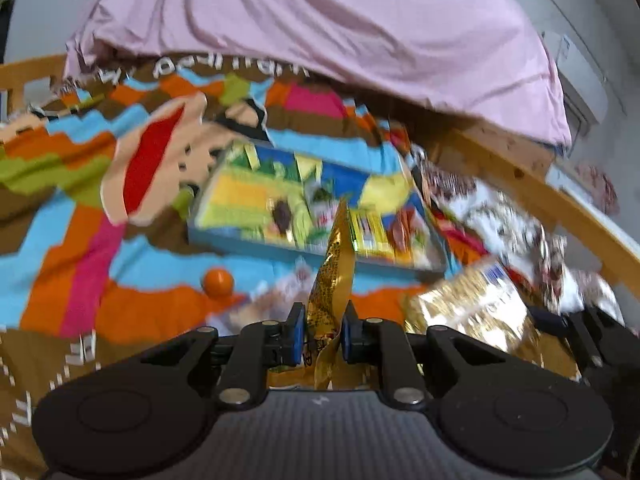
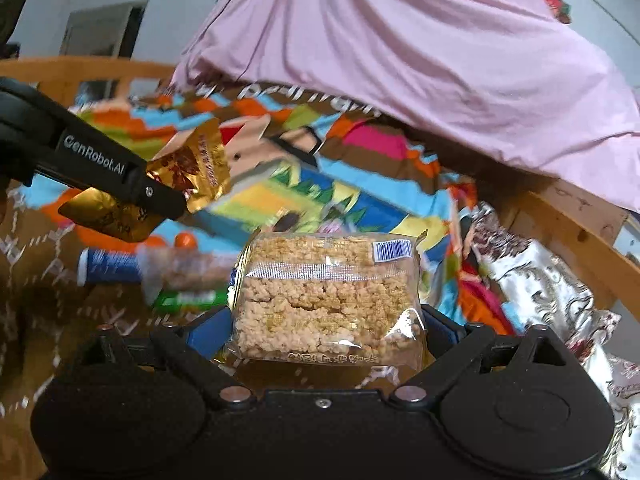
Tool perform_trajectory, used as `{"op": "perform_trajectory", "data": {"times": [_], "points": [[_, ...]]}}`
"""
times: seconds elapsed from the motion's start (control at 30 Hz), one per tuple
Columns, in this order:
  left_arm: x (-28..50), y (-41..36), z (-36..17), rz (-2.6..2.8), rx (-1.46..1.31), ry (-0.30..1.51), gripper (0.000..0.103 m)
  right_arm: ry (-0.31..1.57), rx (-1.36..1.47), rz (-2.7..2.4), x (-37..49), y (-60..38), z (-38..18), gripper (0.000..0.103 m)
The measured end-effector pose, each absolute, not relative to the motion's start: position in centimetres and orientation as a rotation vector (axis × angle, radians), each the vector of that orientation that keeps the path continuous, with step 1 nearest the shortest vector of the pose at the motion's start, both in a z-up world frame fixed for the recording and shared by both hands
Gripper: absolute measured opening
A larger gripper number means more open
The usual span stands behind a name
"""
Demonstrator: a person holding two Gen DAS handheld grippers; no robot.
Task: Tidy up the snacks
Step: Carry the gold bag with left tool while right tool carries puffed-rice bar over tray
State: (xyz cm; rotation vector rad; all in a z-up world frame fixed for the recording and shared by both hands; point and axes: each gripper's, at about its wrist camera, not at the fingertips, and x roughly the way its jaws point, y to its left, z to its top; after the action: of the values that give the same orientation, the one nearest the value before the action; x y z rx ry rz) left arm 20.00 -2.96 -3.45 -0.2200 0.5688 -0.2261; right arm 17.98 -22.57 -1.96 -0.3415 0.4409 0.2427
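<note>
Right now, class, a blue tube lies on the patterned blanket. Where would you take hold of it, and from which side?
Grip the blue tube across its middle, coming straight down from above. It lies flat on its side on the blanket, so its round body gives two opposite faces there. Its right end is hidden under a clear snack packet, so stay toward the white-capped left end. This is my judgement; the picture is blurred.

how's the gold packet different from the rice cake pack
The gold packet is opaque foil; the rice cake pack is clear, its puffed block visible. The gold packet is thin, pinched edge-on in the left gripper; the rice cake pack is thick, filling the right gripper. Both are sealed snacks held above the blanket.
</note>
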Motion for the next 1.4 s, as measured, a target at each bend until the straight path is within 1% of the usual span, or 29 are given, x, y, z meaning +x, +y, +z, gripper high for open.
{"op": "perform_trajectory", "data": {"times": [0.17, 0.33, 0.53, 0.77, 1.0, 1.23, 1.4], "points": [[22.7, -2.7, -1.2, -0.199, -0.224, 0.512, 0.019, 0.366, -0.311, 0.216, 20.6, -23.5, -0.1, 0.097], [26.4, -2.6, 0.4, -0.174, -0.220, 0.480, 0.019, 0.299, -0.282, 0.206, 25.5, -24.1, 1.2, 0.097], [32.3, -3.6, 0.6, -0.146, -0.197, 0.478, 0.019, 0.265, -0.253, 0.187, 32.1, -25.0, 0.5, 0.097], [39.2, -5.3, -1.5, -0.125, -0.153, 0.525, 0.019, 0.267, -0.176, 0.174, 38.9, -26.1, -2.3, 0.097], [44.0, -6.7, -4.1, -0.106, -0.113, 0.587, 0.019, 0.270, -0.112, 0.165, 42.5, -27.1, -4.4, 0.097], [47.1, -8.0, -6.9, -0.085, -0.091, 0.680, 0.019, 0.308, -0.128, 0.183, 44.6, -26.8, -6.5, 0.097], [47.7, -8.6, -8.1, -0.059, -0.078, 0.700, 0.019, 0.321, -0.145, 0.200, 45.3, -26.5, -7.2, 0.098]]}}
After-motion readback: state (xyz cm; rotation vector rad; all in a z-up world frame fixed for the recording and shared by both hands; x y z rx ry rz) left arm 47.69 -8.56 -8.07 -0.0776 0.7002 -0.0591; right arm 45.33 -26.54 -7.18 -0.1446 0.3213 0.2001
